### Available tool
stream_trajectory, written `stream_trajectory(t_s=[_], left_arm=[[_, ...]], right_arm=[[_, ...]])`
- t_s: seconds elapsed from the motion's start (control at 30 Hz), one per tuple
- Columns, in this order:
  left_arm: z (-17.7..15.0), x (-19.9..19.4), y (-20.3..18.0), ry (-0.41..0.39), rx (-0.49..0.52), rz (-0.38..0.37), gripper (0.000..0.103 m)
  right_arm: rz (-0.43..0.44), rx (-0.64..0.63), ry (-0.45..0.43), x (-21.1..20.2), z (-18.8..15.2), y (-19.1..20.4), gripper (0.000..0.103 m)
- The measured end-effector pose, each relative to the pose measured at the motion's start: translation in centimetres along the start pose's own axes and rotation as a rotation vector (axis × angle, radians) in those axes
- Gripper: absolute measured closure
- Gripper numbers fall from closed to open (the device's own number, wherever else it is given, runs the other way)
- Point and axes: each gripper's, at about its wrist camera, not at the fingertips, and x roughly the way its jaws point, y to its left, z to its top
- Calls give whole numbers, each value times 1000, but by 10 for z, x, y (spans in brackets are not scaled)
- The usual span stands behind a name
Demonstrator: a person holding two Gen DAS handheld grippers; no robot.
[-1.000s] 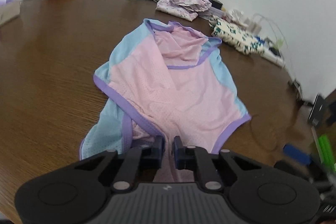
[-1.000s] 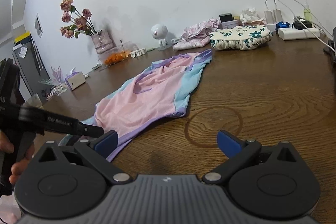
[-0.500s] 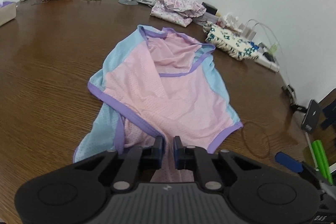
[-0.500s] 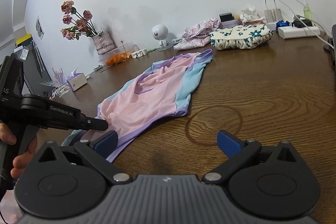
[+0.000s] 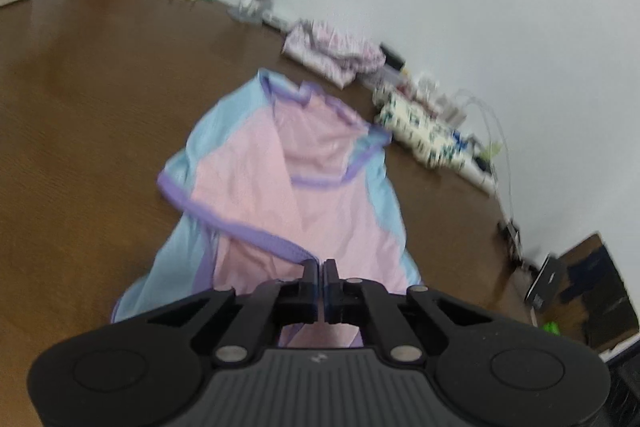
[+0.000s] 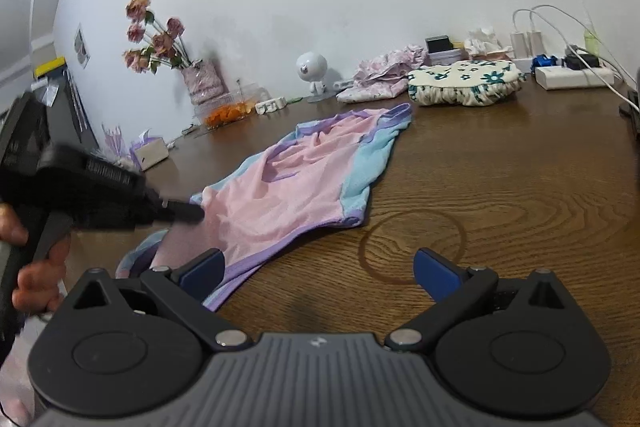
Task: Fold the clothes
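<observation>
A pink mesh garment point(image 5: 304, 195) with light-blue side panels and purple trim lies spread on the brown wooden table point(image 5: 80, 115). My left gripper point(image 5: 319, 267) is shut on the garment's near purple-trimmed edge and lifts it off the table. In the right wrist view the garment point(image 6: 296, 187) lies left of centre, and the left gripper point(image 6: 192, 213) pinches it at its left side. My right gripper point(image 6: 320, 267) is open and empty, low over the table by the garment's near hem.
Along the back wall stand a folded floral cloth point(image 6: 464, 83), a crumpled pink cloth point(image 6: 380, 77), a white round figure point(image 6: 312, 69), a vase of flowers point(image 6: 200, 83), a container of orange pieces point(image 6: 228, 113), a tissue box point(image 6: 150, 155), and a power strip with cables point(image 6: 572, 77).
My left gripper has risen and moved forward over the garment, carrying the held edge with it. The right gripper stays open in place.
</observation>
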Motion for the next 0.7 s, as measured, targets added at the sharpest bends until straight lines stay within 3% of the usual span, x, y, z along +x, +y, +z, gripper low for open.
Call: stream_trajectory(t_s=[0.1, 0.13, 0.23, 0.3, 0.37, 0.4, 0.47, 0.6, 0.7], left_arm=[[21, -6, 2, -49, 22, 2, 101], [29, -6, 4, -52, 38, 8, 95], [54, 4, 6, -66, 142, 96, 63], [72, 19, 6, -73, 241, 162, 57], [92, 44, 11, -40, 259, 218, 53], [102, 59, 13, -19, 269, 216, 52], [121, 88, 12, 10, 311, 224, 49], [148, 152, -6, 36, 412, 265, 37], [156, 201, -22, 80, 520, 311, 37]], right_arm=[[83, 18, 55, 2, 1, 23, 1], [109, -4, 66, 5, 0, 37, 1], [133, -84, 97, 21, -1, 71, 1], [123, -123, 139, 42, -1, 85, 8], [81, -155, 195, 64, -1, 92, 39], [39, -192, 185, 68, -1, 97, 47], [-11, -247, 209, 70, 2, 103, 91], [-15, -264, 280, 49, 5, 84, 98], [-121, -280, 322, 30, 11, 59, 98]])
